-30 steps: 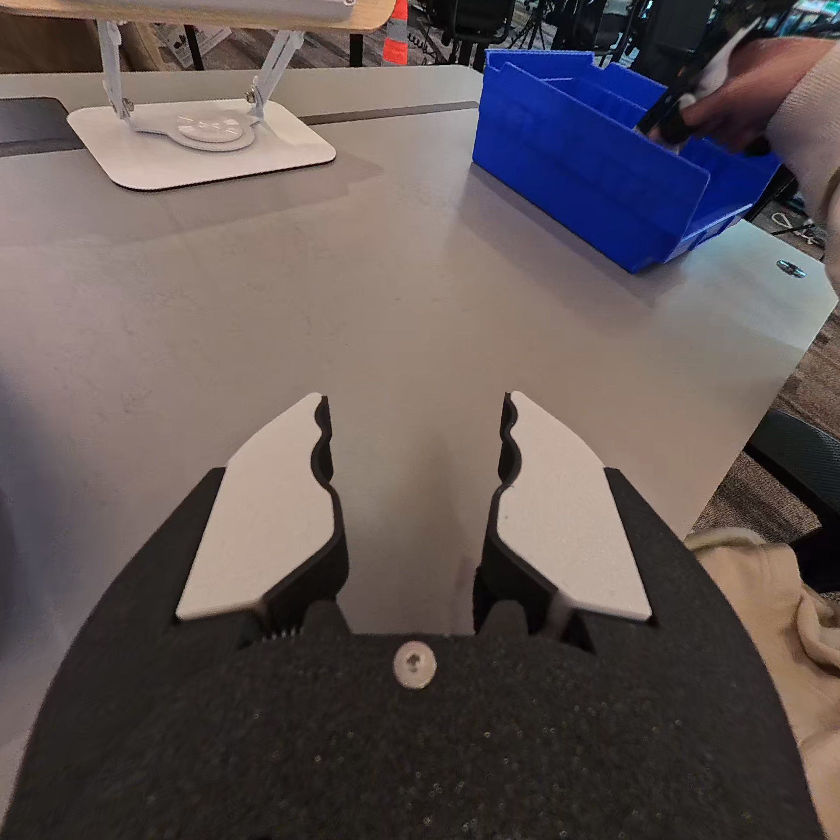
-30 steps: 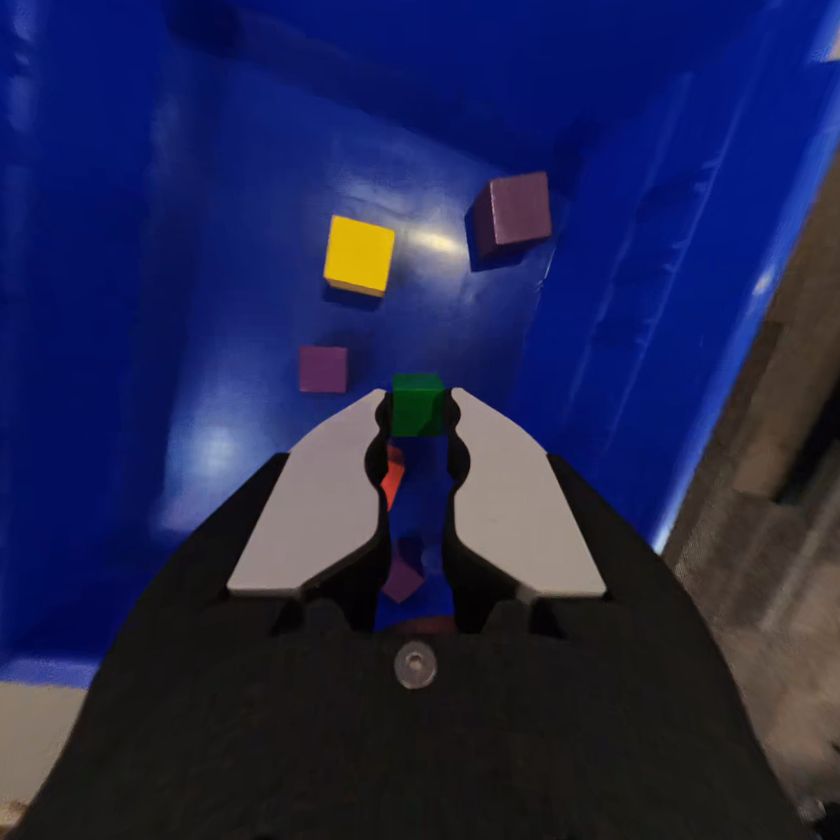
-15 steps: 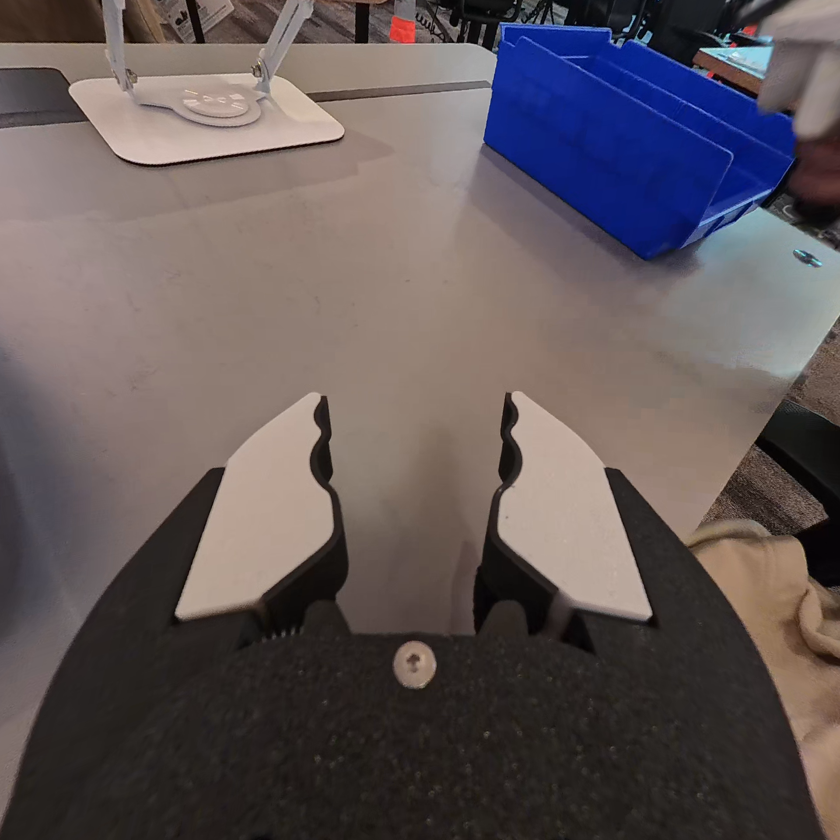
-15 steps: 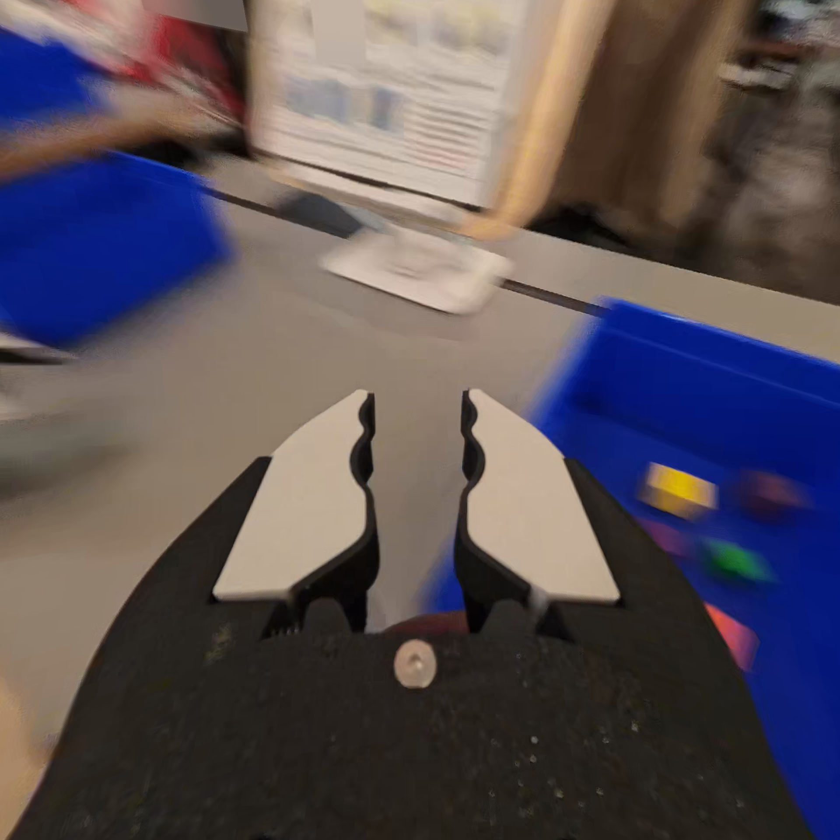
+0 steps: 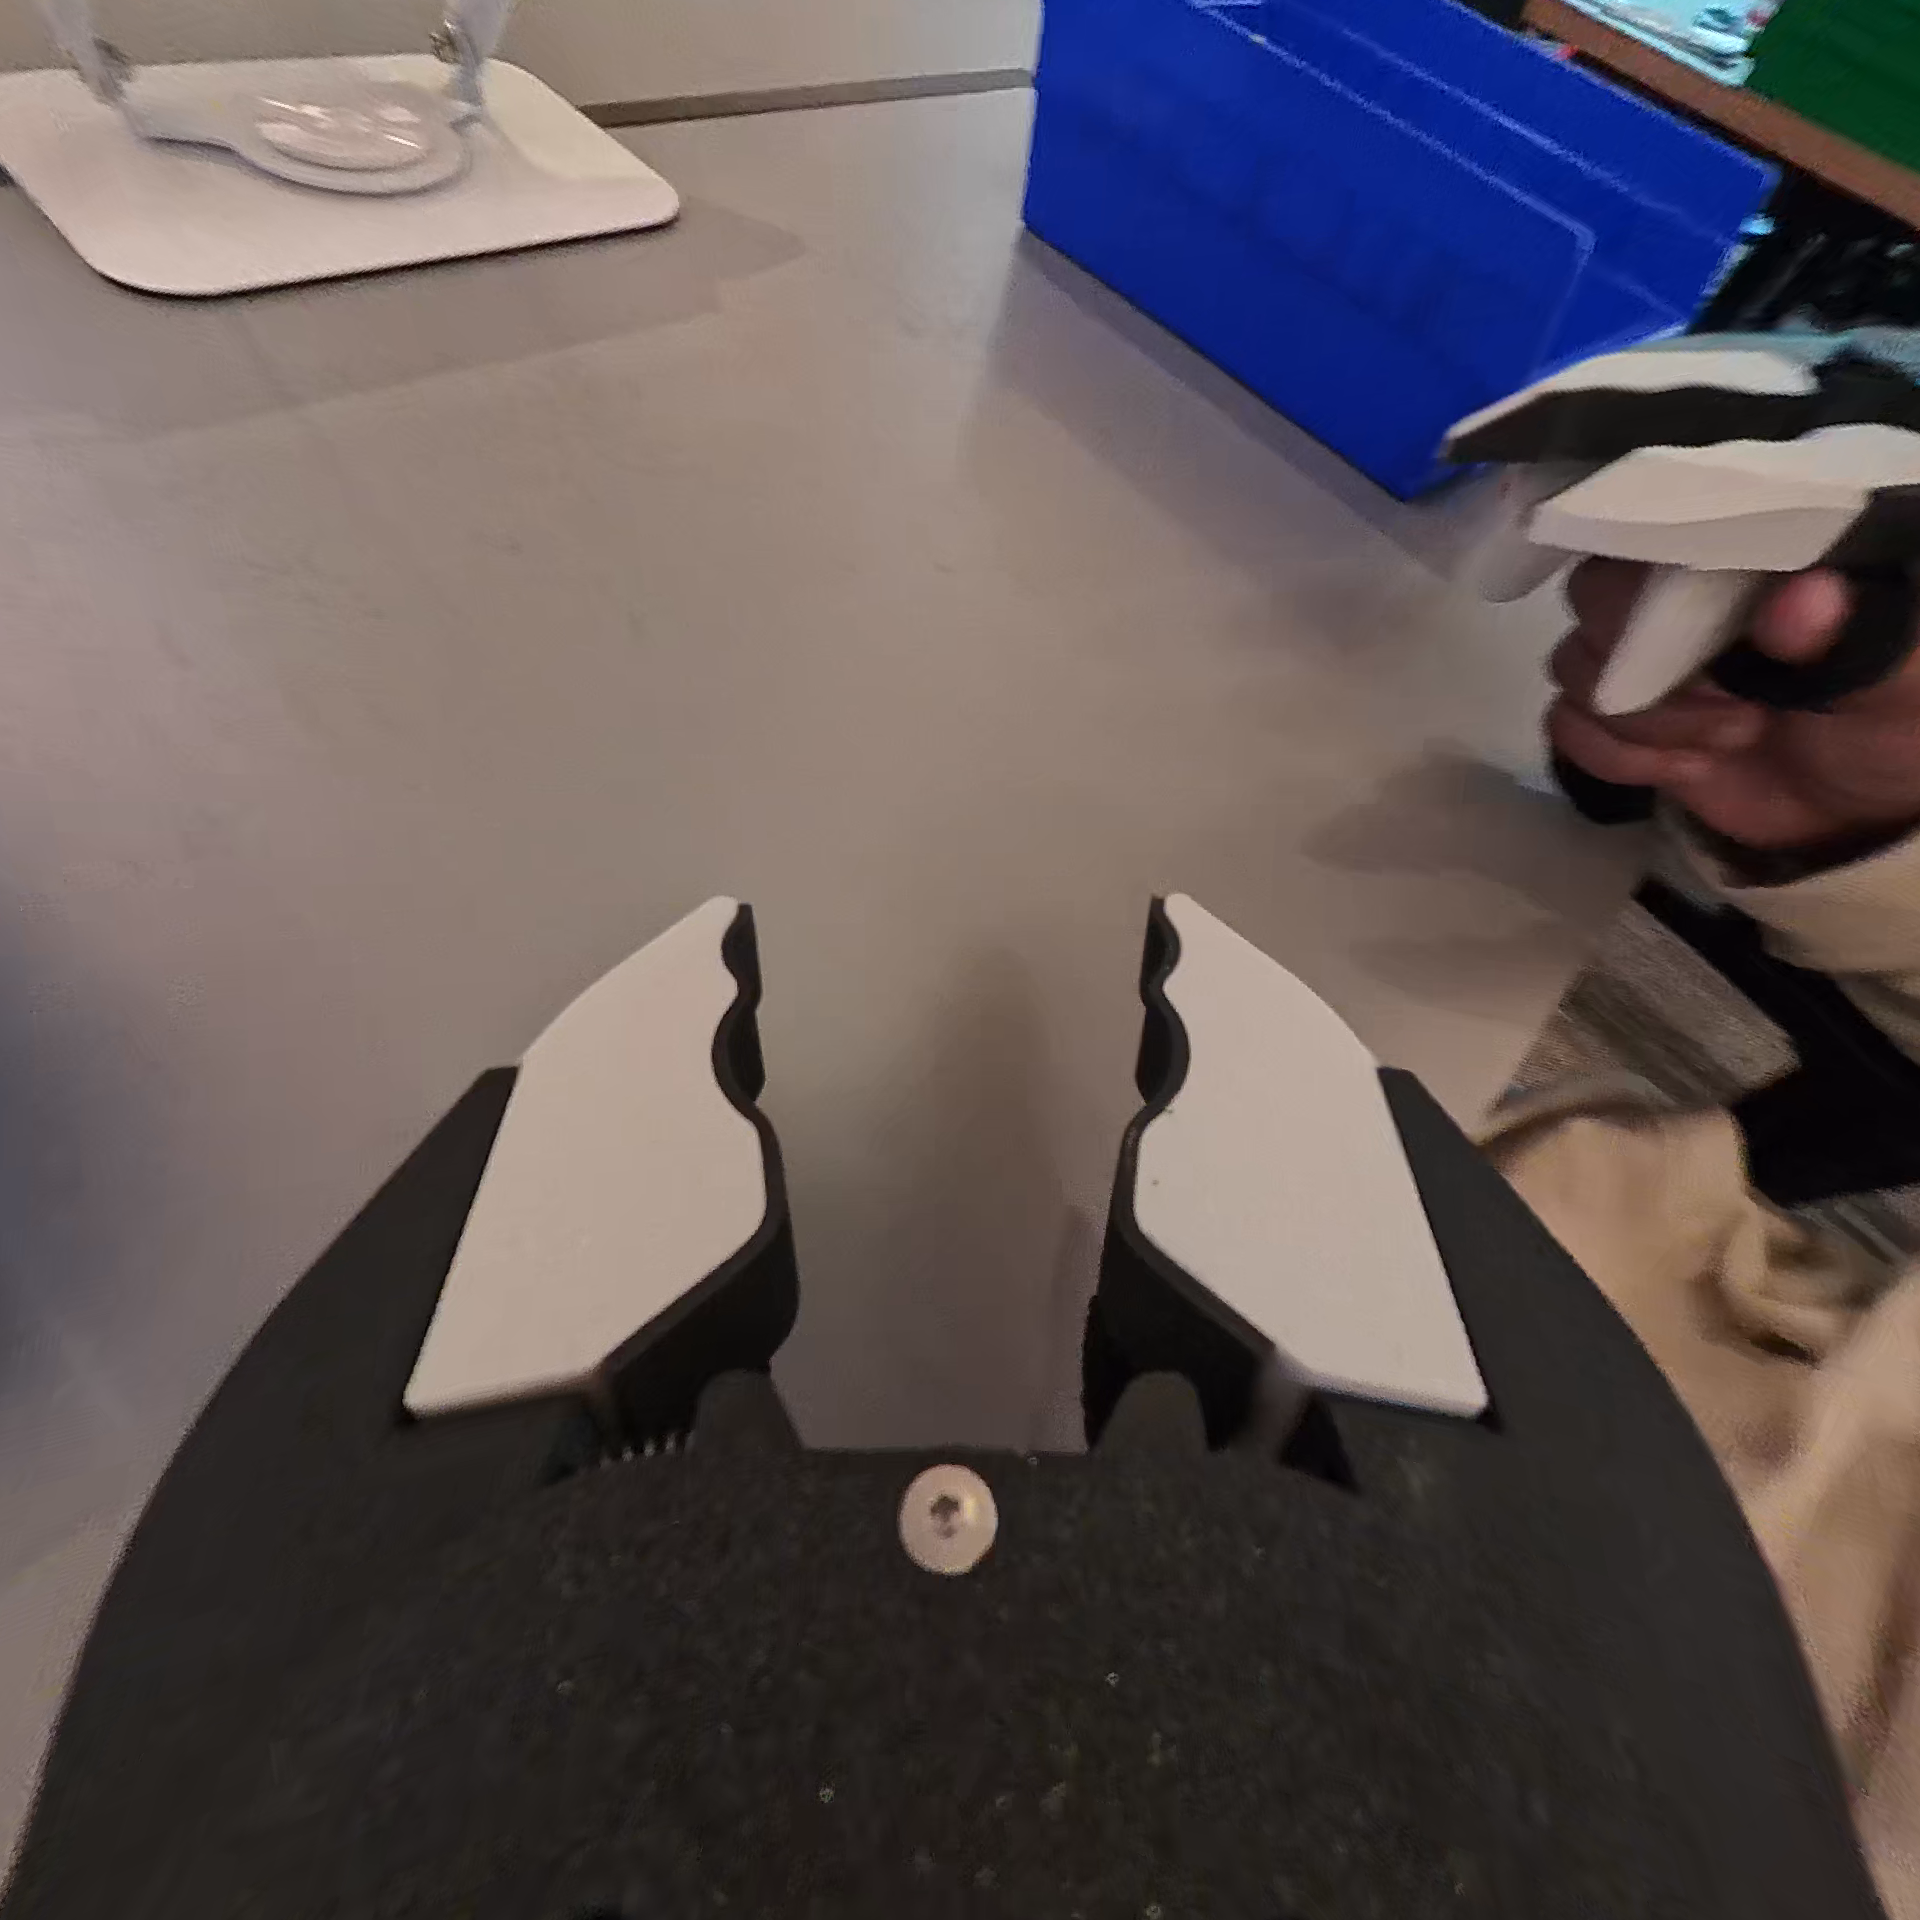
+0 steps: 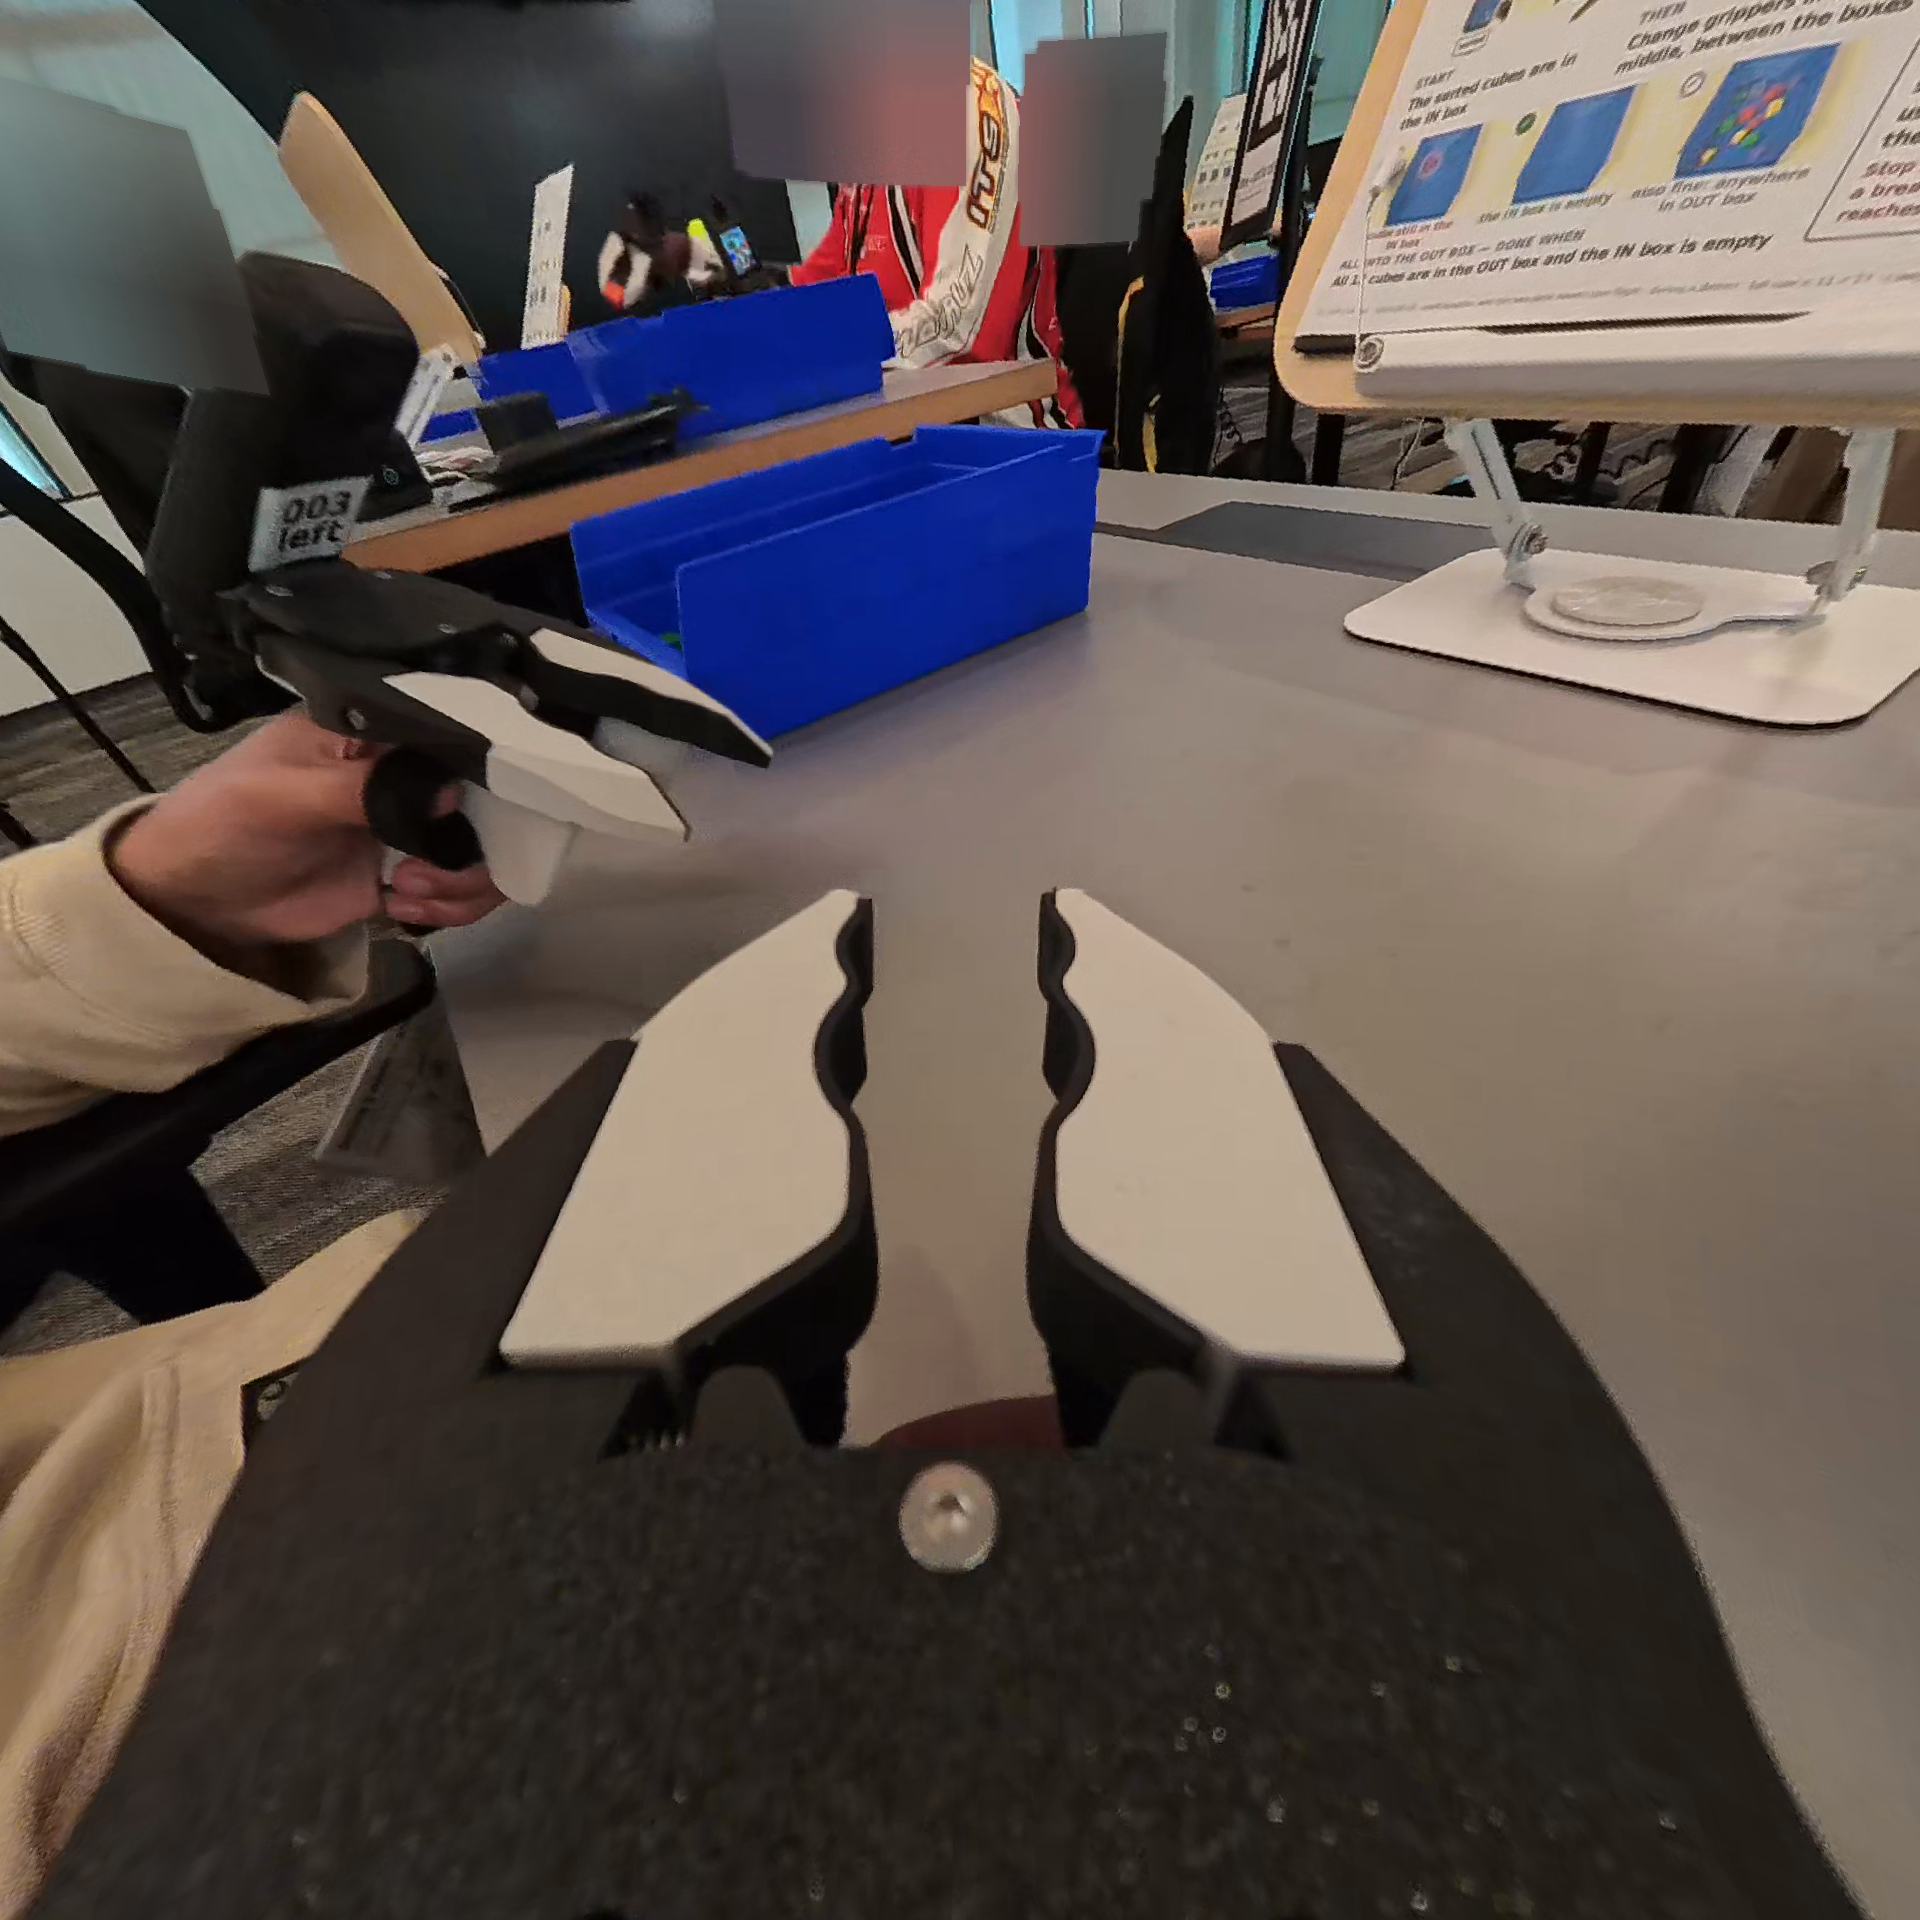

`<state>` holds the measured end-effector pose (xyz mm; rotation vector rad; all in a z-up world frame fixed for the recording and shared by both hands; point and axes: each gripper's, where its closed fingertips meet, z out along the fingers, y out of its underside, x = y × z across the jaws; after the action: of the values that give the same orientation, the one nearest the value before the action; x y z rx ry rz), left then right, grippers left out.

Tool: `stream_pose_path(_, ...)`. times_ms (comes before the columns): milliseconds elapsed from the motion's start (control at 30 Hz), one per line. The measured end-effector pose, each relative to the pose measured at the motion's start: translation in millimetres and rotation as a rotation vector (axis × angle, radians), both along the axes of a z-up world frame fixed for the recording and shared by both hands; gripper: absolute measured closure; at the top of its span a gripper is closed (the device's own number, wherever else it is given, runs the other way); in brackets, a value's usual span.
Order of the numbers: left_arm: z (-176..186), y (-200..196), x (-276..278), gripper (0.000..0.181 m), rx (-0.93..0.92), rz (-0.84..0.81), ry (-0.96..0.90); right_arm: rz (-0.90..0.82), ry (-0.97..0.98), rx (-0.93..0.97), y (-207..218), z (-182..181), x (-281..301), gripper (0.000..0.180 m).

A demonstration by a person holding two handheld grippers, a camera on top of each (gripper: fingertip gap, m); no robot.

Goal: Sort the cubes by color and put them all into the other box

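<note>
My left gripper [image 5: 948,914] is open and empty, held low over the grey table [image 5: 623,623]. My right gripper [image 6: 954,906] is also open and empty over the table's middle. Each shows in the other's view: the right gripper [image 5: 1496,494] at the right edge, the left gripper [image 6: 727,795] at the left, both held in hands. A blue box [image 5: 1351,239] stands at the far right of the left wrist view; its inside is hidden. Another blue box [image 6: 831,582] stands at the far left of the right wrist view, with a speck of green [image 6: 670,639] at its low open end. No cube is clearly visible.
A white stand base [image 5: 312,197] sits at the back of the table and carries an instruction sheet [image 6: 1610,177]. The table edge [image 5: 1558,997] runs close on the right. Behind are another table with blue boxes [image 6: 727,358] and seated people.
My right gripper held a green cube inside the blue box, let it go, came out and swung over the table's middle. My left gripper stayed open, shifting slightly forward.
</note>
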<state>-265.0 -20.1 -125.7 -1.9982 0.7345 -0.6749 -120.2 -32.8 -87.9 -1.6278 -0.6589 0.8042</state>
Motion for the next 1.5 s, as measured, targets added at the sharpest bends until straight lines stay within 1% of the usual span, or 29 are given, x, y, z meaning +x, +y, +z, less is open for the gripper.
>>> stream_pose_path(67,14,-13,-6,0.111,-0.035,-0.052,-0.051,0.011,0.011,-0.030,0,-4,-1,0.150)
stream_pose_path(100,25,-17,-16,0.112,-0.036,-0.051,-0.074,0.015,0.017,-0.044,-1,-6,-1,0.150)
stream_pose_path(167,48,-10,-57,0.116,-0.018,0.043,-0.059,0.021,0.038,-0.073,-1,-7,-1,0.150)
stream_pose_path(233,54,7,-115,0.111,-0.084,0.194,0.065,0.034,0.062,-0.093,-1,-5,-2,0.151)
stream_pose_path(300,48,25,-170,0.110,-0.199,0.303,0.236,0.052,0.080,-0.110,-2,-4,-3,0.151)
stream_pose_path(367,42,52,-208,0.112,-0.282,0.381,0.321,0.064,0.079,-0.117,-1,-4,-4,0.152)
stream_pose_path(467,26,95,-247,0.118,-0.417,0.548,0.331,0.075,0.072,-0.129,-1,-7,-6,0.152)
stream_pose_path(600,-2,130,-286,0.117,-0.543,0.795,0.329,0.096,0.096,-0.162,-3,-8,-10,0.153)
stream_pose_path(667,-10,140,-300,0.118,-0.581,0.917,0.296,0.112,0.102,-0.170,-6,-9,-12,0.153)
stream_pose_path(767,-16,151,-309,0.119,-0.626,1.032,0.234,0.135,0.107,-0.182,-11,-12,-13,0.154)
stream_pose_path(933,-37,158,-323,0.123,-0.698,1.187,0.278,0.138,0.079,-0.138,-13,-10,-10,0.155)
stream_pose_path(1033,-54,152,-337,0.131,-0.723,1.273,0.392,0.140,0.089,-0.133,-14,-8,-6,0.155)
stream_pose_path(1167,-59,158,-339,0.135,-0.717,1.307,0.372,0.147,0.110,-0.133,-14,-2,-3,0.156)
stream_pose_path(1200,-59,160,-338,0.142,-0.719,1.295,0.373,0.145,0.108,-0.131,-14,-2,-2,0.156)
stream_pose_path(1233,-60,161,-337,0.157,-0.721,1.283,0.375,0.144,0.108,-0.130,-14,-2,-1,0.156)
stream_pose_path(1300,-60,161,-337,0.158,-0.726,1.257,0.361,0.142,0.111,-0.135,-13,-3,-1,0.156)
stream_pose_path(1367,-60,160,-334,0.158,-0.725,1.204,0.349,0.147,0.109,-0.141,-13,-4,-1,0.156)
stream_pose_path(1433,-57,160,-327,0.158,-0.703,1.116,0.317,0.144,0.102,-0.137,-13,-5,-1,0.156)
stream_pose_path(1500,-44,162,-318,0.158,-0.615,1.015,0.283,0.136,0.097,-0.130,-12,-5,1,0.156)
